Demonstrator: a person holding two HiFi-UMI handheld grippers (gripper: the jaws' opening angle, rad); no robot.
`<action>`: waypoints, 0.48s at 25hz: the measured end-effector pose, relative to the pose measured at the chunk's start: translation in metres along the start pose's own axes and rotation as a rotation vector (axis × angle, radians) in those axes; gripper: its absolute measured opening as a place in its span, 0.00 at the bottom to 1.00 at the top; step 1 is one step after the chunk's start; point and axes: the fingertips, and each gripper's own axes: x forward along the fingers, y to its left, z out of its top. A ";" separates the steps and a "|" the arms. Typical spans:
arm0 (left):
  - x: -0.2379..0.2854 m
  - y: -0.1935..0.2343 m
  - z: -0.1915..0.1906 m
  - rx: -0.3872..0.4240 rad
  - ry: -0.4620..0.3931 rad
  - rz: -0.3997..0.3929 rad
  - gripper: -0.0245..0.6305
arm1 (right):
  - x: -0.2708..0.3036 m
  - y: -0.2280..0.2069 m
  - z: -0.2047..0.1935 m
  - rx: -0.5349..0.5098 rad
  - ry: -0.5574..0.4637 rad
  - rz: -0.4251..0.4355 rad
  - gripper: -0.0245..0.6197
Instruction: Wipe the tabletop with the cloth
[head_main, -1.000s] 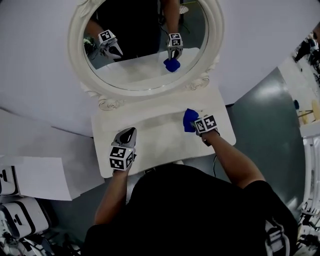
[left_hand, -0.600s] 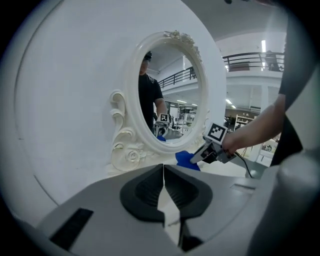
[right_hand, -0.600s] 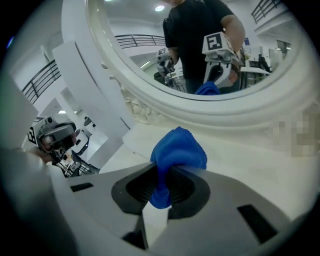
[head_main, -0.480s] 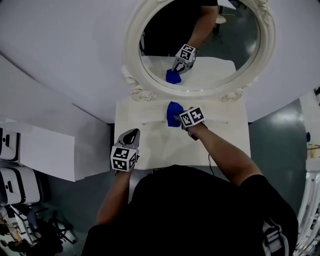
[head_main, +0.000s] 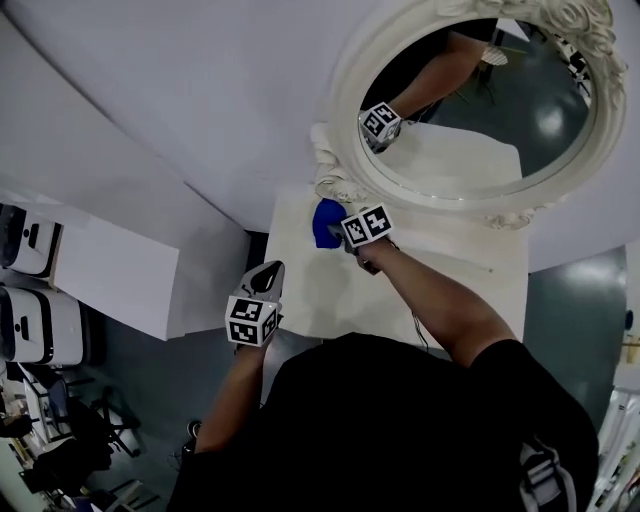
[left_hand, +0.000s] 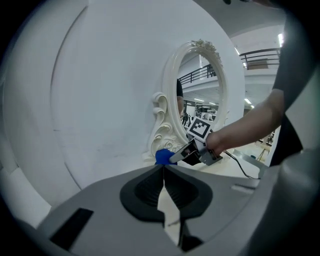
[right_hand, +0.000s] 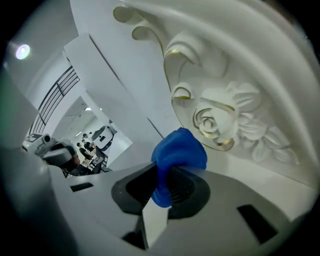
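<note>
swept leftward since the earlier frame, the blue cloth (head_main: 326, 222), clamped in the right gripper (head_main: 340, 230), is held at the far left corner of the tabletop (head_main: 450, 290), where the mirror frame (head_main: 335, 185) could be struck if pushed farther; the left gripper (head_main: 268, 272) is kept closed, empty.

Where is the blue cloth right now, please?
In the head view the blue cloth is pinched in the right gripper at the far left corner of the tabletop, beside the carved mirror frame.

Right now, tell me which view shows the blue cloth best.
The right gripper view: the blue cloth looms large, clamped in the right gripper. The head view shows a small patch by the mirror; the left gripper view, a distant speck.
</note>
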 end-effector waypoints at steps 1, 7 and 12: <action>-0.002 0.005 -0.003 -0.005 0.003 0.008 0.06 | 0.009 0.002 0.001 -0.006 0.011 0.004 0.10; -0.011 0.026 -0.012 -0.017 0.020 0.031 0.06 | 0.045 -0.009 -0.005 0.005 0.073 -0.030 0.10; -0.010 0.034 -0.015 -0.020 0.029 0.032 0.06 | 0.048 -0.029 -0.020 0.022 0.101 -0.072 0.10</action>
